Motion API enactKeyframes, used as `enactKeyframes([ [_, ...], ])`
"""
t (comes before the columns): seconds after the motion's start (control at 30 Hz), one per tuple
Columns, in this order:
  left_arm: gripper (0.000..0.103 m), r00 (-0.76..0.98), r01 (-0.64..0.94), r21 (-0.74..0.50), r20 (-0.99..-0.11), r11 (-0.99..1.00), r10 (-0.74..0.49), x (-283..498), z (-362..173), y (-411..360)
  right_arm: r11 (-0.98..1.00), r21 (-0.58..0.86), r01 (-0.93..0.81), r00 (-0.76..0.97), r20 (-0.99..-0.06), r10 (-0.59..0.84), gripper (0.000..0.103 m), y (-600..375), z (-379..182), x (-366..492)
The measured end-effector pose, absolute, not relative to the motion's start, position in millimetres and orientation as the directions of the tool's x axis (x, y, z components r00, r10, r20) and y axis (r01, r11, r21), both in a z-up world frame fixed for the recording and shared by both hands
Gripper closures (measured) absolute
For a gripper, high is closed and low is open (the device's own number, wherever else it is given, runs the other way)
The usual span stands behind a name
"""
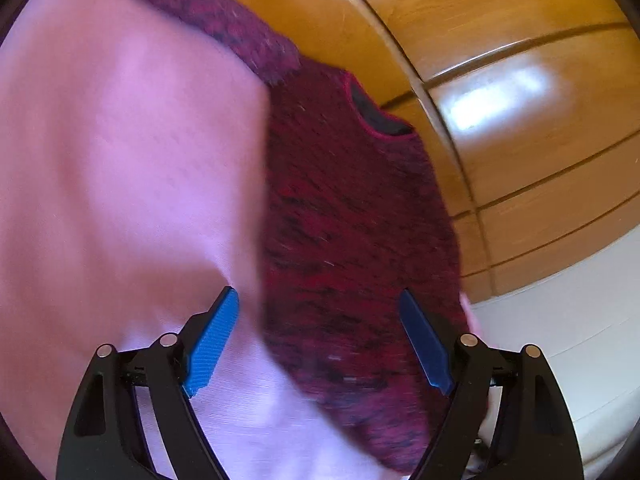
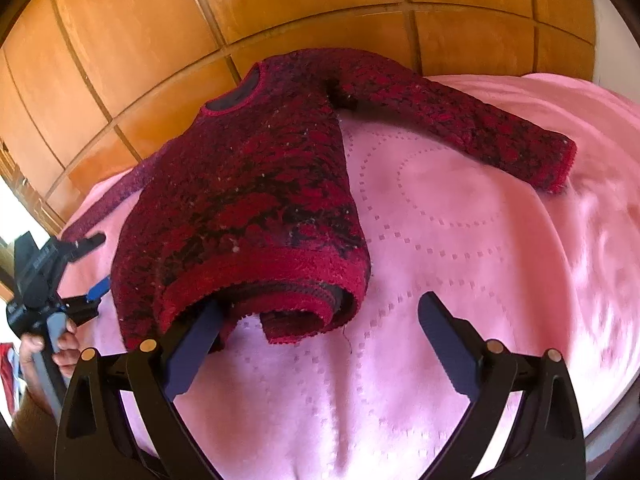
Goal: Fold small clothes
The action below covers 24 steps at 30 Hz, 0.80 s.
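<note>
A small red-and-black knitted sweater (image 2: 248, 184) lies on a pink blanket (image 2: 440, 260), neck toward the wooden wardrobe, one sleeve (image 2: 460, 120) stretched out to the right. Its hem is curled up at the near edge. My right gripper (image 2: 320, 312) is open just in front of the hem, its left finger (image 2: 192, 344) touching the hem's underside. My left gripper (image 1: 320, 304) is open over the sweater's side (image 1: 352, 240), by its edge on the blanket (image 1: 120, 160). The left gripper also shows in the right wrist view (image 2: 86, 268), at the sweater's left.
A wooden wardrobe (image 2: 280, 8) with panelled doors stands behind the bed. A white surface (image 1: 568, 340) lies to the right in the left wrist view. The person's hand (image 2: 60, 344) holds the left gripper's handle.
</note>
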<state>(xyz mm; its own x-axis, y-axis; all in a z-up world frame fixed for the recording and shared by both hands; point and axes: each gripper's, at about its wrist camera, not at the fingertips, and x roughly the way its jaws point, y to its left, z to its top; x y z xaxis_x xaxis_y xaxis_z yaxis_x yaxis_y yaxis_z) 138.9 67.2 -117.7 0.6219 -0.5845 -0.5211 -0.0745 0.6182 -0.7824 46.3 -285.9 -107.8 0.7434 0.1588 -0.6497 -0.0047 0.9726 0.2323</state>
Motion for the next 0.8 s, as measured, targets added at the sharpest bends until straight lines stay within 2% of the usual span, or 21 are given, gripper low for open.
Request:
enactKeyframes([
  [0.03, 0.036, 0.613, -0.061, -0.774, -0.528, 0.631, -0.588, 143, -118, 62, 0.974, 0.224, -0.01, 0.743, -0.65, 0.157, 0.022, -285, -109, 50],
  [0.07, 0.051, 0.607, -0.053, -0.754, -0.545, 0.655, -0.578, 145, -114, 55, 0.976, 0.219, -0.014, 0.744, -0.65, 0.157, 0.032, -284, -109, 52],
  [0.1, 0.072, 0.598, -0.045, -0.742, -0.556, 0.669, -0.577, 146, -112, 49, 0.977, 0.214, -0.025, 0.743, -0.65, 0.161, 0.036, -283, -109, 56],
  [0.13, 0.074, 0.589, -0.039, -0.744, -0.557, 0.667, -0.586, 149, -109, 52, 0.977, 0.207, -0.041, 0.742, -0.649, 0.169, 0.048, -281, -107, 59],
  [0.2, 0.083, 0.585, -0.028, -0.743, -0.554, 0.668, -0.592, 150, -96, 58, 0.982, 0.172, -0.074, 0.747, -0.643, 0.169, 0.059, -275, -99, 59],
  [0.27, 0.088, 0.583, -0.016, -0.733, -0.559, 0.68, -0.59, 154, -84, 69, 0.987, 0.12, -0.109, 0.758, -0.632, 0.161, 0.079, -268, -88, 54],
  [0.37, 0.093, 0.598, 0.021, -0.721, -0.546, 0.693, -0.587, 147, -46, 96, 0.983, 0.052, -0.174, 0.79, -0.588, 0.171, 0.086, -257, -61, 39],
  [0.53, 0.097, 0.614, 0.058, -0.683, -0.551, 0.728, -0.566, 137, 8, 127, 0.938, -0.124, -0.322, 0.821, -0.53, 0.212, 0.088, -228, -20, -7],
  [0.63, 0.097, 0.614, 0.05, -0.589, -0.619, 0.806, -0.49, 127, 16, 135, 0.879, -0.238, -0.414, 0.788, -0.577, 0.215, 0.089, -206, -28, -36],
  [0.7, 0.097, 0.602, 0.006, -0.535, -0.672, 0.845, -0.431, 122, 3, 145, 0.849, -0.267, -0.456, 0.756, -0.62, 0.211, 0.089, -199, -43, -49],
  [0.73, 0.099, 0.584, -0.032, -0.511, -0.707, 0.859, -0.399, 119, -11, 152, 0.837, -0.257, -0.483, 0.724, -0.655, 0.217, 0.083, -196, -54, -55],
  [0.77, 0.103, 0.574, -0.068, -0.474, -0.738, 0.878, -0.354, 116, -23, 158, 0.829, -0.234, -0.508, 0.691, -0.686, 0.23, 0.066, -195, -62, -59],
  [0.8, 0.103, 0.565, -0.108, -0.443, -0.764, 0.89, -0.311, 114, -37, 166, 0.823, -0.203, -0.53, 0.663, -0.704, 0.254, 0.059, -196, -68, -64],
])
